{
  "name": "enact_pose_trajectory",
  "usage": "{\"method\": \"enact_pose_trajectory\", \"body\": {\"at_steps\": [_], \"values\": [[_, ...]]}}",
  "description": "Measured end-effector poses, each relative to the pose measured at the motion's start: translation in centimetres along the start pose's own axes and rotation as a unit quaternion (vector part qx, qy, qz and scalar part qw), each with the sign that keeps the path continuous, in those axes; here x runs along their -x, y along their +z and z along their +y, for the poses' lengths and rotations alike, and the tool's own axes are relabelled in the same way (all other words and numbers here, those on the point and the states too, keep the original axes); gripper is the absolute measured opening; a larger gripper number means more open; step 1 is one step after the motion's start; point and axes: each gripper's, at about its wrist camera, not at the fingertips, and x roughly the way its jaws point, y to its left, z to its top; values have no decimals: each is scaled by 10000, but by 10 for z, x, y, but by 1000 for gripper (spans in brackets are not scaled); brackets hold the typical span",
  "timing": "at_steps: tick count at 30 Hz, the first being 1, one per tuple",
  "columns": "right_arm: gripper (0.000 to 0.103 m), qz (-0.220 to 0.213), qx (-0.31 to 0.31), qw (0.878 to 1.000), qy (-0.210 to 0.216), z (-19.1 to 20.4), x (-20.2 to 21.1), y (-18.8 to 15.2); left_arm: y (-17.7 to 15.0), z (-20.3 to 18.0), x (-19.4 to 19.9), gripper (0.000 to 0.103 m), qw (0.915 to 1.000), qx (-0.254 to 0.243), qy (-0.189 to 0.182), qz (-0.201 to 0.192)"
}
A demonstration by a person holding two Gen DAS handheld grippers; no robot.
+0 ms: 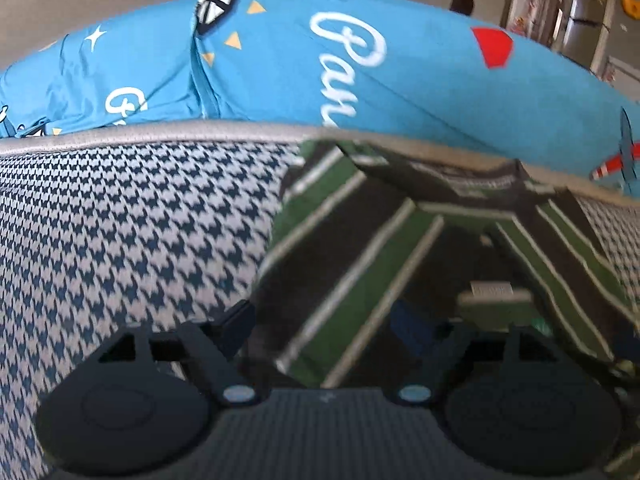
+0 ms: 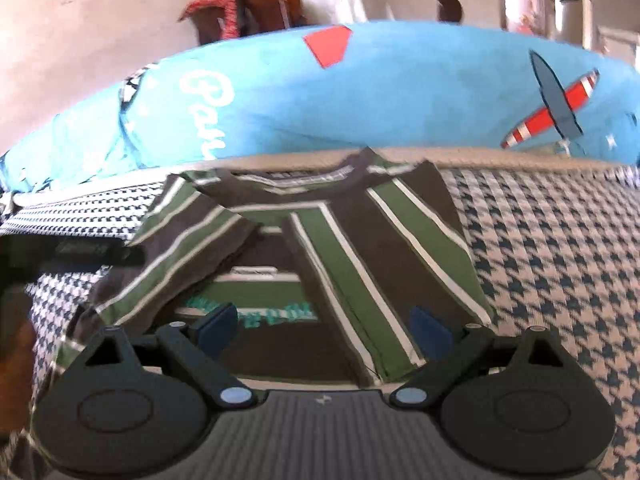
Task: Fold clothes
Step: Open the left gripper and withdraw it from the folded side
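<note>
A T-shirt (image 2: 400,232) striped in brown, green and white lies flat on a houndstooth-patterned surface (image 2: 552,264), collar at the far side. Both its sides are folded in over the middle. In the right wrist view my right gripper (image 2: 324,332) hovers over the shirt's near hem, open, with its blue pads (image 2: 430,336) wide apart and nothing pinched. In the left wrist view my left gripper (image 1: 324,322) is open over the shirt's (image 1: 360,248) left folded flap; striped cloth lies between the fingers without being pressed. A dark blurred shape (image 2: 72,256) at the left edge of the right wrist view appears to be that left gripper.
A grey piped edge (image 1: 160,136) bounds the houndstooth surface (image 1: 120,240) at the far side. Behind it lies bright blue printed bedding (image 2: 400,96) with white lettering and a red-and-white plane. Bare houndstooth stretches left and right of the shirt. A hand (image 2: 16,348) shows at the left.
</note>
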Motion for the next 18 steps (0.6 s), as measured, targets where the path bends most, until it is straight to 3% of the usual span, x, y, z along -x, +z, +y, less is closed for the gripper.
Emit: {"method": "enact_pose_trajectory", "body": {"at_steps": [3,7,11,18], "values": [[96,371,-235,9990,9,-5,-10,-3,-12,-4,1,88,9999,-70,-17,146],[96,456,-22,9989,-126,1,-14,-7,-23,-8,-3,92,9993,-109,20,353],[97,463,97,9986,-226,4,-16,-11,-28,-12,-9,103,9988,-187,126,440],[103,526,653,9951,-520,16,-20,-21,-30,-18,-14,103,9984,-308,280,378]]}}
